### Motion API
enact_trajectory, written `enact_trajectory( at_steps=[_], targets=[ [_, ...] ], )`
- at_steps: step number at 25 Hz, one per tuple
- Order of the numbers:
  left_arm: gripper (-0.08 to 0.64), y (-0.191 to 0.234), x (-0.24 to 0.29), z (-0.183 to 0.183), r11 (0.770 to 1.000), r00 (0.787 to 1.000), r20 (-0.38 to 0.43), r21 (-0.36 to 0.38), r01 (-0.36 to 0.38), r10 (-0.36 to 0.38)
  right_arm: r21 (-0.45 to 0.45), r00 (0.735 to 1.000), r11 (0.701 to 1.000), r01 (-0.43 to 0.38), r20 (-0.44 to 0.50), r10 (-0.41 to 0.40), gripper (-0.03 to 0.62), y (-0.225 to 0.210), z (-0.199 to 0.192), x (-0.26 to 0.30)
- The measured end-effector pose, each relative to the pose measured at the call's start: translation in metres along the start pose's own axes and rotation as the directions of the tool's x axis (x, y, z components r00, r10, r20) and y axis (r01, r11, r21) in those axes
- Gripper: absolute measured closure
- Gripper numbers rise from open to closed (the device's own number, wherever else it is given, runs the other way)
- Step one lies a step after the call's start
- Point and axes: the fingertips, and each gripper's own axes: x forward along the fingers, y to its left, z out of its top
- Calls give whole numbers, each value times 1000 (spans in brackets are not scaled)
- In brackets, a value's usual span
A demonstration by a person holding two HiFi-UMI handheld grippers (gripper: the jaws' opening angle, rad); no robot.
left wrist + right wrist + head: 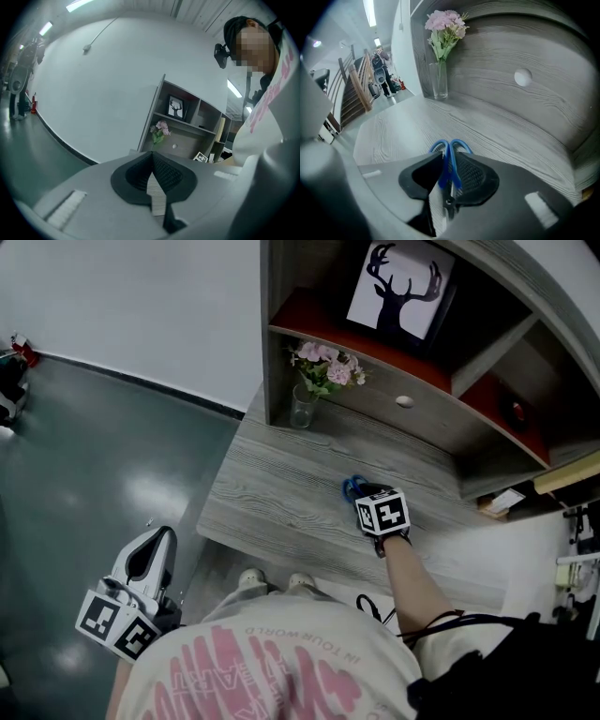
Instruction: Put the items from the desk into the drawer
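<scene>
With the right tongs point(447, 165), pinched a pair of blue-handled scissors point(451, 148) just behind the finger loops. Pads pressed on the handles from both sides, with the loops poking out past the tips toward the worktop point(393, 136). In the head view, found the scissors at centre right of the frame, on or just above the wood. Could not tell whether lifted clear. Held the left tongs point(152, 161) pressed together on nothing, low at the lower left of the head view, well apart from the worktop.

Noted the drawer point(427, 423) shut at upper centre right of the head view, with nothing at its round knob point(404, 401). Saw a glass vase point(302, 407) of pink flowers off to its left.

Judged the step in hand to be securing the scissors for the carry. Thought it wise to hold the squeeze firm across both handles so the blades stayed shut. Thought it wise also to raise straight up before swinging toward the drawer, steering clear of the vase. Reckoned the thin, smooth handles likely to swivel between the pads if gripped too lightly. Reckoned the drawer needed opening first. Best done by bringing the idle left tongs up to the knob and pulling squarely outward, without dragging the scissors across the wood.
</scene>
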Motion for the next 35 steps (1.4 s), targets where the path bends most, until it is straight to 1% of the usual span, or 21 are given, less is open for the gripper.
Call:
enact_trajectory(
  at_steps=[4, 7, 10, 12, 16, 20, 23, 26, 28, 29, 31, 33, 35],
  targets=[
    [540, 0, -1, 2, 1000, 1000, 11, 11, 13, -13, -7, 1000, 1000, 19, 13, -18, 494, 1, 0, -6],
    [540, 0, -1, 2, 999, 999, 15, 16, 32, -32, 1, 997, 999, 39, 68, -39, 494, 3, 5, -19],
    [540, -2, 3, 0, 997, 998, 8, 18, 69, -70, 17, 988, 998, 53, 141, -54, 495, 5, 10, -36],
    [540, -4, 8, 0, 995, 995, 4, 19, 99, -99, 43, 978, 996, 73, 191, -80, 497, 7, 13, -50],
    [540, -7, 22, 4, 985, 985, 0, 31, 171, -172, 154, 944, 984, 92, 302, -136, 497, 10, 19, -84],
    [540, -13, 41, 8, 966, 967, -21, 45, 256, -255, 244, 909, 964, 102, 372, -190, 499, 16, 20, -119],
    [540, -24, 52, 8, 939, 940, -39, 50, 341, -339, 302, 885, 946, 113, 402, -235, 499, 23, 16, -144],
    [540, -32, 60, 7, 912, 913, -48, 54, 406, -404, 357, 855, 925, 133, 431, -289, 500, 29, 11, -169],
    [540, -38, 64, 5, 892, 894, -56, 59, 447, -444, 405, 834, 904, 140, 444, -328, 500, 34, 3, -187],
    [540, -42, 66, 3, 880, 881, -65, 60, 472, -468, 432, 824, 891, 142, 447, -348, 500, 37, -2, -196],
    [540, -51, 71, -3, 847, 847, -94, 57, 529, -523, 486, 802, 860, 155, 446, -396, 500, 45, -17, -214],
    [540, -63, 78, -11, 808, 807, -124, 50, 586, -578, 531, 783, 826, 188, 427, -452, 500, 52, -36, -231],
    [540, -78, 84, -16, 774, 772, -132, 49, 632, -622, 566, 772, 792, 228, 391, -502, 500, 56, -56, -245]
  ],
)
